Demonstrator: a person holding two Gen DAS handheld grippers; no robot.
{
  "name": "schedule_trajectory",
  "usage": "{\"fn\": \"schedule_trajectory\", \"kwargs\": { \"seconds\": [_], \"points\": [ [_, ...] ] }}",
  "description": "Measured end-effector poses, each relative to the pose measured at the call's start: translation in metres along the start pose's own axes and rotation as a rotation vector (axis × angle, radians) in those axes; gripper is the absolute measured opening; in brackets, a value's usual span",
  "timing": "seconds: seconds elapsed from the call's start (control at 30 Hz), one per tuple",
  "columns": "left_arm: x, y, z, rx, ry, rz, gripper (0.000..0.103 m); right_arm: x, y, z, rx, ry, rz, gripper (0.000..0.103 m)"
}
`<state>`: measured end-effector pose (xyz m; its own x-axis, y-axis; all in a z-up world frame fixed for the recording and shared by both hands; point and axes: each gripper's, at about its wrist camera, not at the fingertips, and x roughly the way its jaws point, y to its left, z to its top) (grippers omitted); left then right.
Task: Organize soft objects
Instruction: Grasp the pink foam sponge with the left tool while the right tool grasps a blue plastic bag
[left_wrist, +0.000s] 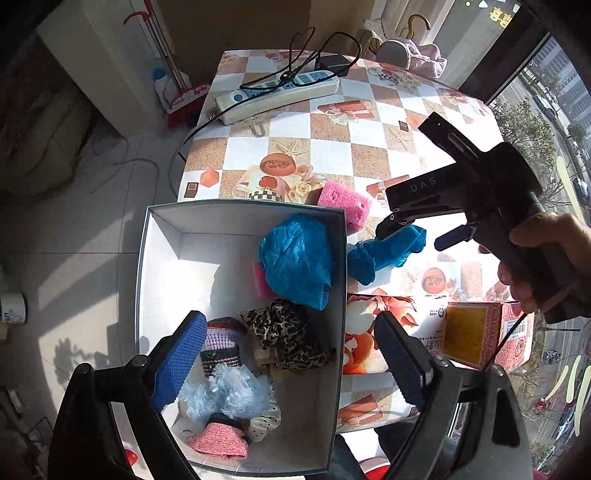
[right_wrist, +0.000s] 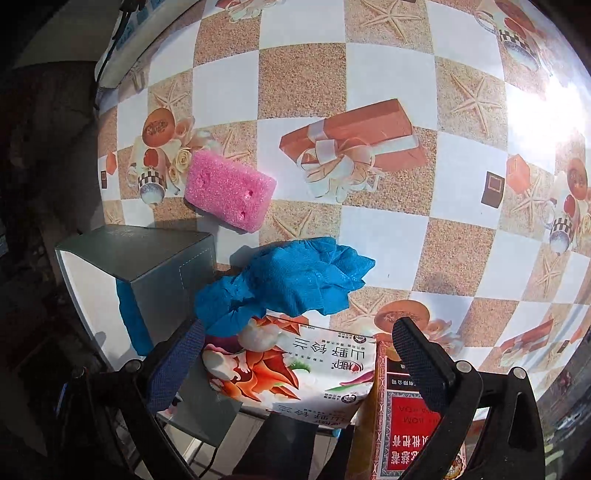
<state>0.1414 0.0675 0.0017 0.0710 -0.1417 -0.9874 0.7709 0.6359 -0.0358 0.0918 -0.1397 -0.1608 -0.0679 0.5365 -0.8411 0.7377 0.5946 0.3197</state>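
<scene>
An open grey box (left_wrist: 147, 280) with a white lining holds a crumpled blue cover (left_wrist: 295, 258), a pink sponge edge (left_wrist: 260, 280), a leopard-print scrunchie (left_wrist: 288, 332), a knitted piece (left_wrist: 221, 343), a pale blue fluffy one (left_wrist: 229, 395) and other soft pieces. My left gripper (left_wrist: 291, 363) hangs open above them, holding nothing. On the table beside the box lie a second blue cover (right_wrist: 288, 284) and a pink sponge (right_wrist: 229, 190). My right gripper (right_wrist: 299, 363) is open and empty, just short of that cover; the left wrist view shows the right gripper (left_wrist: 424, 232) over it.
A flowered tissue pack (right_wrist: 288, 369) and a red carton (right_wrist: 406, 424) lie at the table's near edge, under the right gripper. A power strip (left_wrist: 277, 92) with cables sits at the far end of the checked tablecloth (left_wrist: 332, 155). A hand (left_wrist: 543, 258) holds the right gripper.
</scene>
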Motion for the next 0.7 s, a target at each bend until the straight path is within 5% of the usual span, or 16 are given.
{"fn": "schedule_trajectory", "kwargs": {
  "seconds": [0.07,0.1,0.13,0.2,0.3,0.47,0.7],
  "points": [
    [0.006,-0.005,0.012,0.013,0.022,0.012,0.094,0.017,-0.002,0.008,0.007,0.031,-0.013,0.102],
    [0.008,-0.008,0.019,0.024,0.027,0.019,0.094,0.022,-0.006,0.009,0.018,0.038,-0.014,0.088],
    [0.011,-0.011,0.026,0.038,0.031,0.025,0.094,0.025,-0.011,0.01,0.035,0.05,0.004,0.053],
    [0.019,-0.021,0.043,0.077,0.048,0.038,0.094,0.028,-0.026,0.007,0.086,0.076,0.081,0.02],
    [0.038,-0.039,0.069,0.15,0.08,0.044,0.094,0.01,-0.049,-0.002,0.127,0.035,0.215,0.012],
    [0.092,-0.078,0.107,0.28,0.174,0.072,0.094,-0.054,-0.087,-0.024,0.179,-0.143,0.369,0.012],
    [0.178,-0.112,0.126,0.422,0.36,0.188,0.094,-0.102,-0.117,-0.049,0.156,-0.236,0.433,0.014]
  ]
}}
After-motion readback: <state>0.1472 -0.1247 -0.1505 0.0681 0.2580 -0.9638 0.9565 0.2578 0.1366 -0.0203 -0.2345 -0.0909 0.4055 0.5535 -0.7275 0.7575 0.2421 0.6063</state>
